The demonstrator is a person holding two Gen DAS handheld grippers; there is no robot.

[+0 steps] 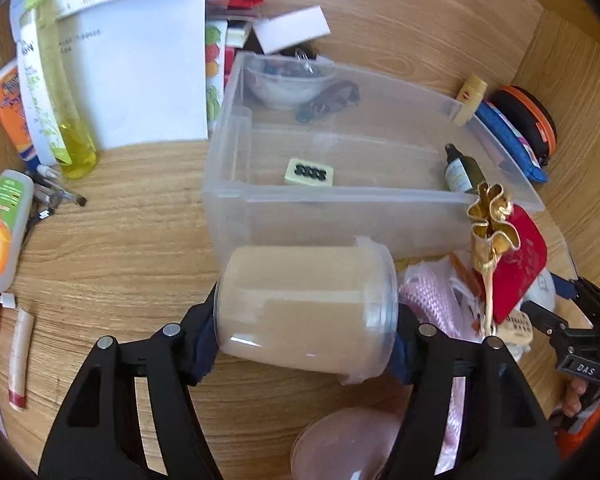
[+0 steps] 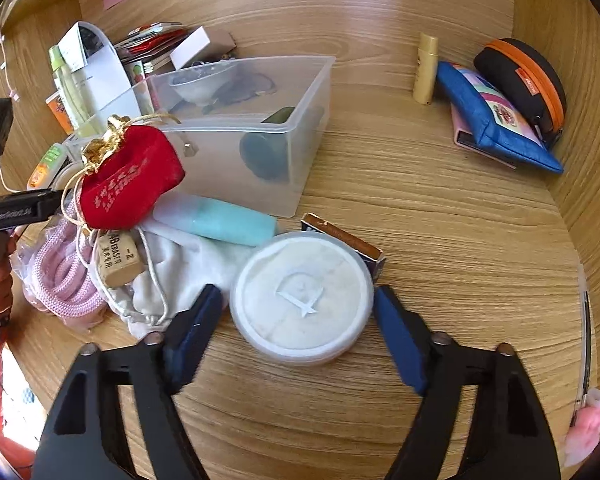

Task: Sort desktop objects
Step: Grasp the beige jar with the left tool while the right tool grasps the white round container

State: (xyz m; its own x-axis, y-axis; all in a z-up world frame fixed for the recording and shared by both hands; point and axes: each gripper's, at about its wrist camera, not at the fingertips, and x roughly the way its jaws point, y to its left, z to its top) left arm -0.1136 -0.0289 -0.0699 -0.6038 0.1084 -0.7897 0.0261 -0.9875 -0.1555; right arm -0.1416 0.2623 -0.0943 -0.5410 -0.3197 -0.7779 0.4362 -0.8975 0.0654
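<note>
We see the left gripper [image 1: 306, 332] clamped end to end on a jar [image 1: 306, 308], its long axis lying crosswise, lid to the right, just before the bin [image 1: 228, 200]. The right gripper [image 2: 298, 320] stands apart around a round tub [image 2: 302, 300] flat on the desk [image 2: 440, 220], pads not touching. A box [image 2: 342, 238] behind the tub is mostly hidden.
</note>
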